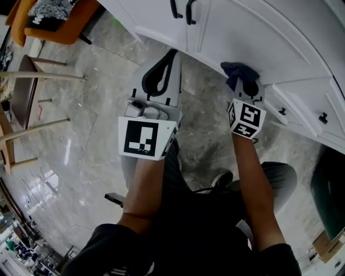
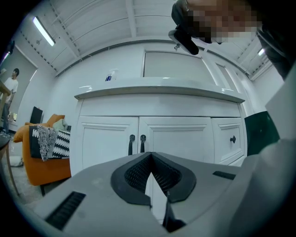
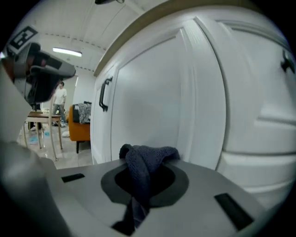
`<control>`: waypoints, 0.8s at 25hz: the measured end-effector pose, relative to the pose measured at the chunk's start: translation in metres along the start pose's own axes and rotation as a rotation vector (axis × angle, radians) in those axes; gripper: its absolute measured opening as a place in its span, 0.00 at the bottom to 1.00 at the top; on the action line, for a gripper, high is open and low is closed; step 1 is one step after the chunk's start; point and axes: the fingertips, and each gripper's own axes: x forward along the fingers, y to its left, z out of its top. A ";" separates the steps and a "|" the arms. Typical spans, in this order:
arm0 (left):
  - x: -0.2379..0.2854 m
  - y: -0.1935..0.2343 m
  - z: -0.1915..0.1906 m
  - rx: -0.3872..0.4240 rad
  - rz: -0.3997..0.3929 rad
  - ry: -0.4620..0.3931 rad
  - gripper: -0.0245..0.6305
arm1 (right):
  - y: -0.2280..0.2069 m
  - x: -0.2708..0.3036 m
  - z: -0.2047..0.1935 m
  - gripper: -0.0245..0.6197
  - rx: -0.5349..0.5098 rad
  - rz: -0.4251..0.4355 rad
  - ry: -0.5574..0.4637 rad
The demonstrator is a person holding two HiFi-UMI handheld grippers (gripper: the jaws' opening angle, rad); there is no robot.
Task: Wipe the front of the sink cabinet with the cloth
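The right gripper [image 1: 245, 89] is clamped on a bunched dark-blue knitted cloth [image 3: 144, 164], right up at the white panelled sink cabinet front [image 3: 152, 102]. The left gripper [image 2: 151, 173] has its jaws together, empty. Little cloth protrudes, so a hard press could scrape bare jaw tips on the paint or tug the cloth loose.

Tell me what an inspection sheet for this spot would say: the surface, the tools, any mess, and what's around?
Surface: white sink cabinet front, doors shut, dark handles.
Job's things: dark blue cloth, bunched, close to the cabinet door; contact unclear.
Clutter: nothing seen.
Grippers: right gripper, jaws shut on the cloth; left gripper, jaws together, empty, away from the cabinet.
Cables: nothing seen.
Surroundings: grey marble-look floor, orange chair, wooden table legs.
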 end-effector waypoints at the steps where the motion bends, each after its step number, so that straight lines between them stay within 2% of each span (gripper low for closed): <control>1: -0.001 0.002 0.001 0.000 0.015 -0.002 0.04 | 0.005 -0.003 0.022 0.07 -0.016 0.013 -0.049; 4: -0.006 0.015 0.003 -0.015 0.078 -0.012 0.04 | 0.027 -0.007 0.071 0.07 -0.029 0.082 -0.147; 8: -0.011 0.023 0.000 -0.027 0.103 -0.008 0.04 | 0.053 -0.011 0.074 0.07 -0.032 0.165 -0.141; 10: -0.015 0.024 -0.004 -0.030 0.107 0.021 0.04 | 0.068 -0.017 0.072 0.07 -0.057 0.215 -0.129; 13: -0.021 0.017 0.000 -0.020 0.086 0.075 0.04 | 0.083 -0.037 0.085 0.07 -0.101 0.283 -0.120; 16: -0.024 0.001 0.008 0.017 0.031 0.151 0.04 | 0.086 -0.063 0.118 0.07 -0.129 0.329 -0.125; 20: -0.028 -0.003 0.014 -0.035 0.013 0.199 0.04 | 0.085 -0.107 0.173 0.07 -0.157 0.365 -0.074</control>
